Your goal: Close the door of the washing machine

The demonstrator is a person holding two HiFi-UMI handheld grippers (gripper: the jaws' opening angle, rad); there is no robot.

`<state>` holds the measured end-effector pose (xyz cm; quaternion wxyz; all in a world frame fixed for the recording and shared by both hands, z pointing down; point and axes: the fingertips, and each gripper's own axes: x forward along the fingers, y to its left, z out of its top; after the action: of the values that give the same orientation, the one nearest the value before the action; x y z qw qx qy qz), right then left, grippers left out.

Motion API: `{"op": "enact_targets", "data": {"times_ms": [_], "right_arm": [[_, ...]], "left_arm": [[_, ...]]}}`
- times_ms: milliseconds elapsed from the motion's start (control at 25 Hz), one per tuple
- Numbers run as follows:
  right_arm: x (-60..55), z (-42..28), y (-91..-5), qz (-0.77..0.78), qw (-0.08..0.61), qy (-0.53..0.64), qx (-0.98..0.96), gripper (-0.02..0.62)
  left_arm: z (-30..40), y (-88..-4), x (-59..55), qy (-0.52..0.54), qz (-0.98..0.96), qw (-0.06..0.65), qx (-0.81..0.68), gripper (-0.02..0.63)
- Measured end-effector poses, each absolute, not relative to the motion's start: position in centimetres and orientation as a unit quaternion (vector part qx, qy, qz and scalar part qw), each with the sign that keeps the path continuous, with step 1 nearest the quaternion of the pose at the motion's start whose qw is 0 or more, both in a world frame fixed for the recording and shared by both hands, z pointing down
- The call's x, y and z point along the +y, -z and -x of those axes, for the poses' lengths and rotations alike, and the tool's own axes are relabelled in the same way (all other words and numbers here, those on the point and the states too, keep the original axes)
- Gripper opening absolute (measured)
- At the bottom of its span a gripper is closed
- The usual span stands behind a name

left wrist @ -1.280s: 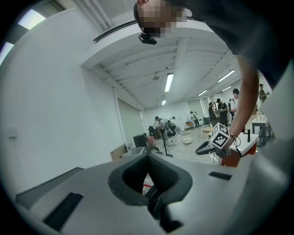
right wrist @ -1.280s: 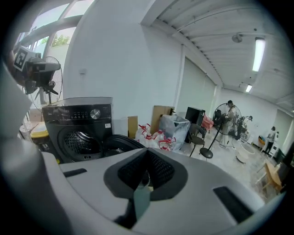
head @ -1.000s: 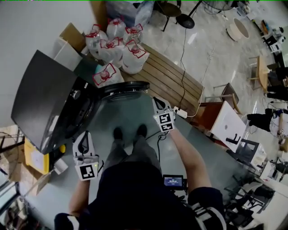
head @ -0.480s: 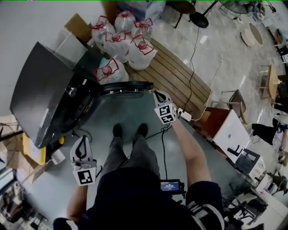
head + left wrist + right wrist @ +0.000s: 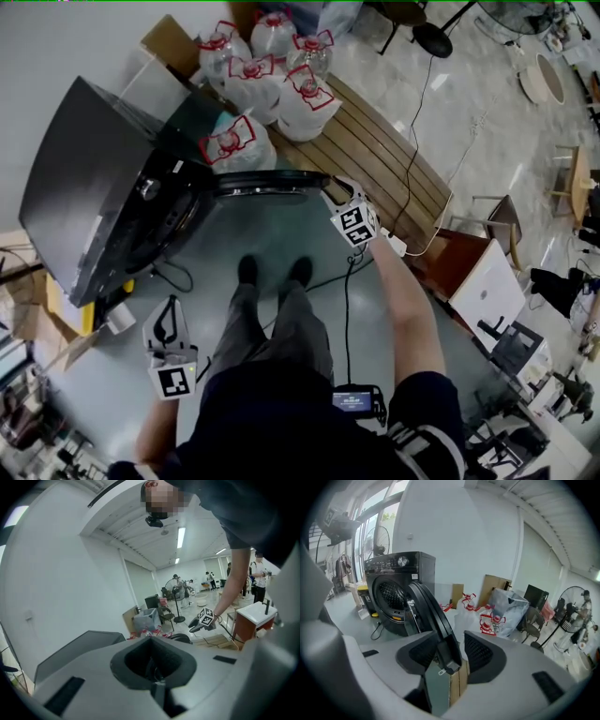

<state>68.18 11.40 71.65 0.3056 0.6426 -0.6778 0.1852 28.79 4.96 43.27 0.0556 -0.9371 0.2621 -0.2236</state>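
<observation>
The black washing machine (image 5: 103, 187) stands at the left with its round door (image 5: 267, 185) swung open towards the right. My right gripper (image 5: 337, 194) is at the door's free edge. In the right gripper view the door's rim (image 5: 437, 620) stands between the jaws of the right gripper (image 5: 452, 654). Those jaws have just been opening and stand apart, with a gap on the right side. My left gripper (image 5: 169, 311) hangs low beside the machine's front corner. It is shut (image 5: 154, 665) and holds nothing.
Several water jugs (image 5: 272, 75) stand behind the door on a wooden slatted platform (image 5: 375, 159). A cable and power strip (image 5: 396, 246) lie on the floor to the right. The person's feet (image 5: 272, 272) are in front of the machine. A white table (image 5: 483, 291) stands farther right.
My right gripper has dropped and closed in on the door's free edge, and its jaws have come apart. My left gripper has sunk a little lower.
</observation>
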Motion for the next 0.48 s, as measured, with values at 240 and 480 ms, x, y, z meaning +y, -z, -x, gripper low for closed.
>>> {"op": "enact_targets", "data": {"times_ms": [240, 480], "right_arm": [[10.5, -69.4, -75.3, -0.588, 0.349, -0.176, -0.708, 0.232], [10.3, -69.8, -79.3, -0.508, 0.407, -0.166, -0.741, 0.224]], "left_arm": [[-27.5, -45.0, 5.2, 0.255, 0.927, 0.044, 0.271, 0.023], [-26.4, -46.8, 5.4, 0.285, 0.917, 0.045, 0.276, 0.023]]}}
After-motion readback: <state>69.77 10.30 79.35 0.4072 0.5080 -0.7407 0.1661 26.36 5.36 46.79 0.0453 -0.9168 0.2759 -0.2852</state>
